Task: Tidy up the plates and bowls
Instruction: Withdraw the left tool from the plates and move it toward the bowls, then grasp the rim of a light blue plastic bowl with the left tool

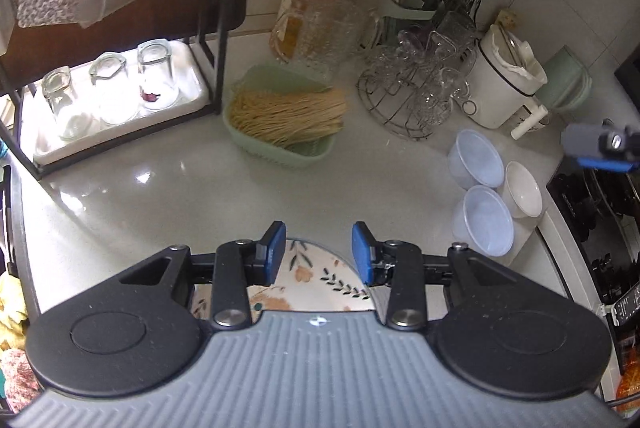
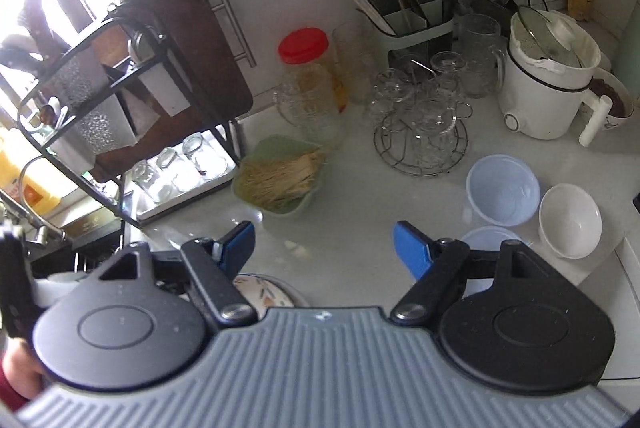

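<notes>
Counter (image 1: 160,195) glossy, pale stone look. Bowls: two translucent plastic (image 2: 502,189), one white glazed ceramic (image 2: 570,220). Wire rack (image 2: 420,147) metal w/ clear glasses. Green basket (image 1: 280,107) matt plastic.

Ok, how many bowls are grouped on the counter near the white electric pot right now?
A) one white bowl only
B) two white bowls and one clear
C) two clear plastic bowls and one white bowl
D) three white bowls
C: the left wrist view shows a clear plastic bowl, a second clear plastic bowl and one white bowl clustered together.
</notes>
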Motion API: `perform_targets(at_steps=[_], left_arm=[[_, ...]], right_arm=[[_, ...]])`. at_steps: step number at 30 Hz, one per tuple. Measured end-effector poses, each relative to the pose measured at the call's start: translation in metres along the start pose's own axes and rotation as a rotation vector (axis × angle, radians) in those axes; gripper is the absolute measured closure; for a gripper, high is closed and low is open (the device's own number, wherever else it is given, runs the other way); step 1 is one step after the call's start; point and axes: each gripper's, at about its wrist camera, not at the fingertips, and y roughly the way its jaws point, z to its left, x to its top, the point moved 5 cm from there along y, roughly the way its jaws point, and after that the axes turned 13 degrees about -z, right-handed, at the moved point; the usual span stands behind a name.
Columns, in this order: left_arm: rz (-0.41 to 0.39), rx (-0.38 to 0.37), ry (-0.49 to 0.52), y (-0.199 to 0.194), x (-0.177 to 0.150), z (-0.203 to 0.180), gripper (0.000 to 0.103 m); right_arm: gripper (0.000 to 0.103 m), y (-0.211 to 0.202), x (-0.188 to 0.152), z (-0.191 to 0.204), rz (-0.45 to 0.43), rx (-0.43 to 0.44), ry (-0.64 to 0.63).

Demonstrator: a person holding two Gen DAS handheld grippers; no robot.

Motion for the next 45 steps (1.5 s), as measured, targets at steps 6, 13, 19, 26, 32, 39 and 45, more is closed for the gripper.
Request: perform_targets(at_steps=[6,13,19,26,32,39,45], left_arm=[[-0.003,-0.003,-0.048,0.028,-0.002,-0.057,0.061],[-0.026,0.007,0.035,0.063,-0.012,-0.137,0.061],[0.020,-0.015,0.109,0.098,-0.025,-0.183,0.061],[0.068,-0.011,0.093,0.139,-0.041,-0.198,0.039],[0.114,0.015,0.066,0.172,-0.050,-0.197,0.039],[0.174,0.016,0.011,0.194,-0.060,-0.191,0.040],[0.192,0.017,0.020,0.200,-0.068,-0.194,0.045]], right_arm=[[0.025,0.006,-0.017,-0.087,-0.014,-0.054,0.074],[0.025,0.011,-0.033,-0.163,-0.018,-0.090,0.081],[0.025,0.012,-0.061,-0.199,-0.034,-0.026,0.130],[0.025,0.021,-0.086,-0.225,-0.056,-0.020,0.148],[0.026,0.049,-0.103,-0.236,-0.020,-0.008,0.119],[0.029,0.069,-0.111,-0.241,0.001,0.003,0.134],[0.040,0.084,-0.117,-0.238,0.046,0.021,0.118]])
